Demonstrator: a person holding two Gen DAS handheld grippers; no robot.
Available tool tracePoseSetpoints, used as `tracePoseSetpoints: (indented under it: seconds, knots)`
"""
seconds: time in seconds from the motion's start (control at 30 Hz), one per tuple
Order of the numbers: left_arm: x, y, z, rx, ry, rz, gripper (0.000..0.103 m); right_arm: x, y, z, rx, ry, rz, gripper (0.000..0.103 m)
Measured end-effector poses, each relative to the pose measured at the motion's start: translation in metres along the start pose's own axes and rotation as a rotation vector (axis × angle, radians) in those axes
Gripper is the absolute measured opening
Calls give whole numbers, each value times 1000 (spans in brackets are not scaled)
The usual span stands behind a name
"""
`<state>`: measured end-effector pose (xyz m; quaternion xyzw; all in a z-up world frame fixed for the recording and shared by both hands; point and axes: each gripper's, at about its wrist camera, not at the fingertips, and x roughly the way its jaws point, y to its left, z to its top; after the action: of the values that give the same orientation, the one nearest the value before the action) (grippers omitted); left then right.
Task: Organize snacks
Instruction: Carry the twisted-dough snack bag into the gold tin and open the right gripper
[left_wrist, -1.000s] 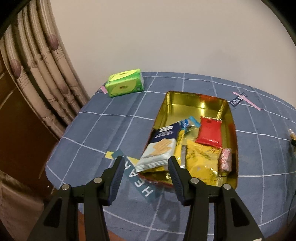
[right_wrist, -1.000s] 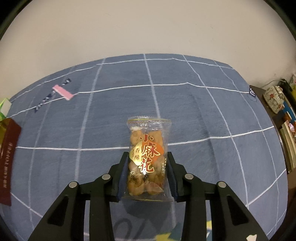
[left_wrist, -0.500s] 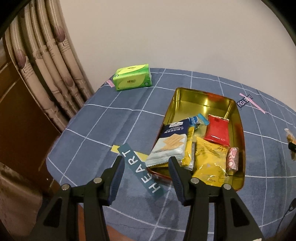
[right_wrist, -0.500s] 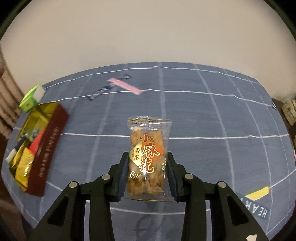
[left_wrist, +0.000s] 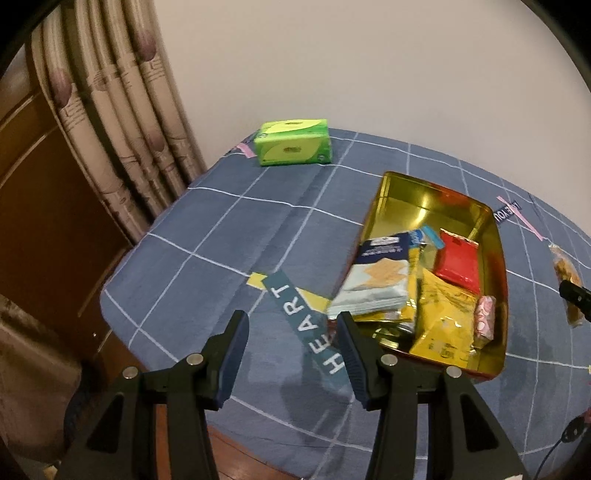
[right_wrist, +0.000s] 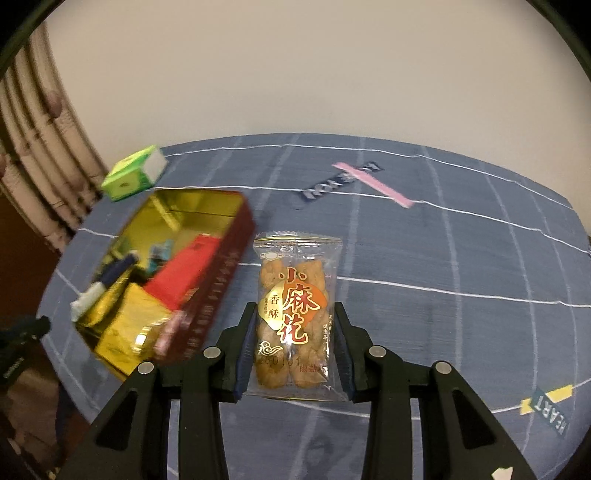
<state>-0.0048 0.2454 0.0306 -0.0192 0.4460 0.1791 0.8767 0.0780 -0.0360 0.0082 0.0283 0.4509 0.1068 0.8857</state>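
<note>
A gold tin (left_wrist: 417, 201) with dark red sides (right_wrist: 218, 295) lies on the blue checked cloth. It holds a pale cracker packet (left_wrist: 376, 284), a red packet (left_wrist: 460, 264), a yellow packet (left_wrist: 443, 317) and a small pink sweet (left_wrist: 485, 321). My right gripper (right_wrist: 293, 323) is shut on a clear twisted-dough snack packet (right_wrist: 295, 314), held above the cloth just right of the tin; the packet also shows at the right edge of the left wrist view (left_wrist: 565, 273). My left gripper (left_wrist: 291, 332) is open and empty, above the cloth left of the tin's near corner.
A green tissue pack (left_wrist: 293, 146) lies at the far left of the table, by the curtain (left_wrist: 122, 122). The table's left and near edges drop off beside a wooden door (left_wrist: 40, 206). Printed word labels (left_wrist: 306, 325) mark the cloth.
My right gripper has swung left with the snack packet, bringing the tin close on its left. My left gripper has drawn back and left, away from the tin.
</note>
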Motion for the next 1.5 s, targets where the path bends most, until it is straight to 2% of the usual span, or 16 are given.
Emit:
tracePoseSetpoints:
  seconds: [0.2,0.5,0.93,1.27,1.3,1.37,1.5]
  knots:
    - [3,11,1,-40,13,4,50,2,40,5,4,22,93,35]
    - [6,19,1,-79,25,13,50,25,96,3,-36,66,131,35]
    - [8,15,0,-62,35,11,50,60,110,-3,-5,103,88,35]
    - [8,8,0,-31,31,6,50,60,117,-7,-42,86,85,39]
    - [8,7,-1,-27,31,7,50,59,117,-7,-46,85,88,39]
    - [8,6,-1,-21,30,5,50,58,118,-9,-50,86,100,50]
    - [7,4,-1,-16,24,8,50,49,123,-11,-70,67,100,62]
